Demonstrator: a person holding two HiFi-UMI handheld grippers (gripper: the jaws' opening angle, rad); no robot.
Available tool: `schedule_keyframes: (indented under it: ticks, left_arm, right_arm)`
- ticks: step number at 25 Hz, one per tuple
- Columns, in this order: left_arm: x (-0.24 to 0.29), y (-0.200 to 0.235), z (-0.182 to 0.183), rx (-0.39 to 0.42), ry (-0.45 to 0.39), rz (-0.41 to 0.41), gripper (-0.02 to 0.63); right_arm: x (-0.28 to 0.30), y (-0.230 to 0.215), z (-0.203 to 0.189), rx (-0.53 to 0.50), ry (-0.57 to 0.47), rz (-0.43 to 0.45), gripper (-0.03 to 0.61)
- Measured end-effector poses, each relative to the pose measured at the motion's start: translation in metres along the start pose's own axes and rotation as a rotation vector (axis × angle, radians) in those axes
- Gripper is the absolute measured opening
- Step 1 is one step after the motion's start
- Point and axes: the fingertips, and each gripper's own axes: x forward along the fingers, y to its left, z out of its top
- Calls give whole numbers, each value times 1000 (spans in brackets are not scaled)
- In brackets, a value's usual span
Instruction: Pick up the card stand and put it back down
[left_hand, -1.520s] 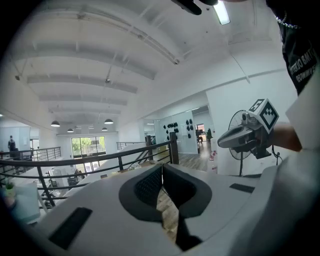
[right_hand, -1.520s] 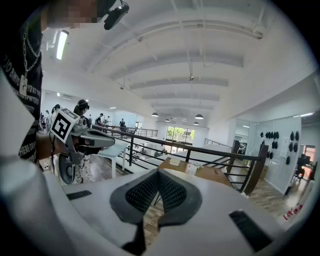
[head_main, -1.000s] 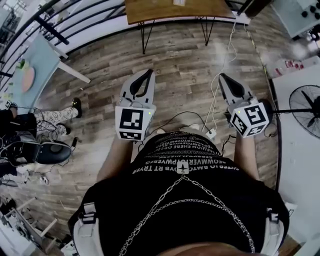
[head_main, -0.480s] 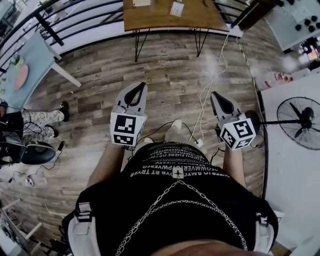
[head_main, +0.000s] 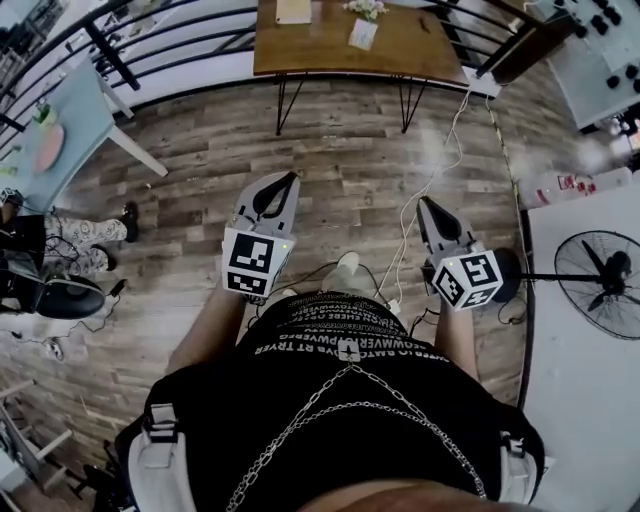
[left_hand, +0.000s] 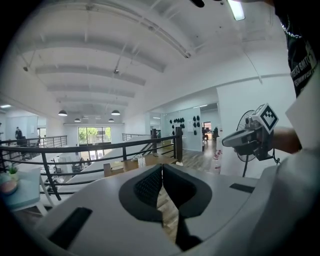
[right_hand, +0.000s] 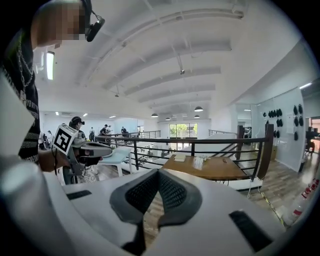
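The card stand (head_main: 361, 34) sits on a brown wooden table (head_main: 330, 55) at the far side of the room, well apart from both grippers and straight ahead of them. The left gripper (head_main: 289, 180) and the right gripper (head_main: 425, 203) are held out in front of the person over open floor, side by side and both pointing toward the table. In the left gripper view its jaws are pressed together with nothing between them, and the stand (left_hand: 141, 161) shows small beyond their tips. The right gripper view shows the same: jaws together and empty, with the stand (right_hand: 199, 162) on the tabletop past them. The table has thin black hairpin legs and stands against a black metal railing (head_main: 180, 50). A sheet of paper (head_main: 293, 10) lies just beside the stand. The floor (head_main: 350, 150) is grey-brown wood planking, and a white cable (head_main: 428, 190) trails across it between the grippers. A black fan (head_main: 605, 275) stands to the right and a pale blue table (head_main: 70, 120) to the left. The stand is a small, pale, upright card; its print is too small to read.
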Motion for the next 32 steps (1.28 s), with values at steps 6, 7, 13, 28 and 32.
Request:
schedule_keyframes:
  ticks: [6, 7, 13, 28, 32]
  left_arm:
    - [51, -7, 9, 3, 20, 24, 29]
    - [59, -9, 11, 5, 21, 25, 29]
    - [110, -21, 24, 47, 35, 6, 29]
    - [173, -28, 60, 4, 31, 73, 29]
    - [173, -19, 56, -8, 44, 130, 29]
  right_arm:
    - [24, -45, -4, 23, 12, 39, 15]
    - [27, -54, -4, 26, 9, 41, 15]
    - [44, -103, -4, 58, -9, 42, 15]
    - [85, -162, 4, 108, 7, 184, 15]
    - [94, -171, 6, 93, 4, 224, 15]
